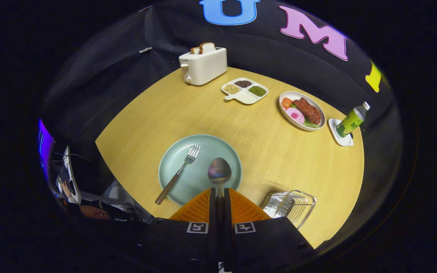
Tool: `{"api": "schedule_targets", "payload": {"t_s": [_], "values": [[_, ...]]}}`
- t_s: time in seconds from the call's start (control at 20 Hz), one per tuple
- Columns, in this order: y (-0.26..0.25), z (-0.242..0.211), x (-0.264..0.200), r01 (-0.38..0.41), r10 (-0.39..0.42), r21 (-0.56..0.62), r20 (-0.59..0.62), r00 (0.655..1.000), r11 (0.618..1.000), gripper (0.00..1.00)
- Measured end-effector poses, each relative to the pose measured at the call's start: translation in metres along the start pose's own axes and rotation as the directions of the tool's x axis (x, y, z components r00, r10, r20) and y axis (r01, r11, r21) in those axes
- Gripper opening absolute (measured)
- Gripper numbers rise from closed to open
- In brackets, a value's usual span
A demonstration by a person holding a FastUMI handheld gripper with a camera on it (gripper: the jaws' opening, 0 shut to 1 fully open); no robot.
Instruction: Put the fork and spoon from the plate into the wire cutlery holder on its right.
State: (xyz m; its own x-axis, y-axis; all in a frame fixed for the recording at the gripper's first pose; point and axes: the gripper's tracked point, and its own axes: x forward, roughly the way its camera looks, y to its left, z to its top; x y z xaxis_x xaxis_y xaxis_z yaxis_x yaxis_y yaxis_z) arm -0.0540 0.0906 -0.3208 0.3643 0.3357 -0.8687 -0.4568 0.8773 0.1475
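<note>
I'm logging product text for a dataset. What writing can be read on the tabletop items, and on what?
White toaster: small front mark, too small to read.
Green plastic bottle: label blurred.
Gripper, shut on the steel spoon: square markers, no words.

A staged recording booth, not a real kitchen — black cloth walls close around one round wooden table (264,151) dressed like a breakfast setting. At its far edge stands a white toaster (203,65) with bread, then a divided dish of grains (244,90), a plate of food (302,110) and a green bottle (351,120) on a coaster. Off the table's near left edge sit cables and equipment (66,178) — studio gear.
</note>
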Motion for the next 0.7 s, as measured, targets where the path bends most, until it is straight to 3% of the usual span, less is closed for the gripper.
{"api": "schedule_targets", "payload": {"t_s": [0.2, 0.4, 0.7], "values": [[-0.051, -0.008, -0.050, 0.041, -0.042, 0.049, 0.021, 0.999, 0.998, 0.10], [-0.091, -0.040, -0.078, 0.084, -0.082, 0.049, -0.043, 0.996, 0.995, 0.10], [-0.110, -0.077, -0.047, 0.100, -0.092, 0.037, -0.176, 0.980, 0.994, 0.10]]}}
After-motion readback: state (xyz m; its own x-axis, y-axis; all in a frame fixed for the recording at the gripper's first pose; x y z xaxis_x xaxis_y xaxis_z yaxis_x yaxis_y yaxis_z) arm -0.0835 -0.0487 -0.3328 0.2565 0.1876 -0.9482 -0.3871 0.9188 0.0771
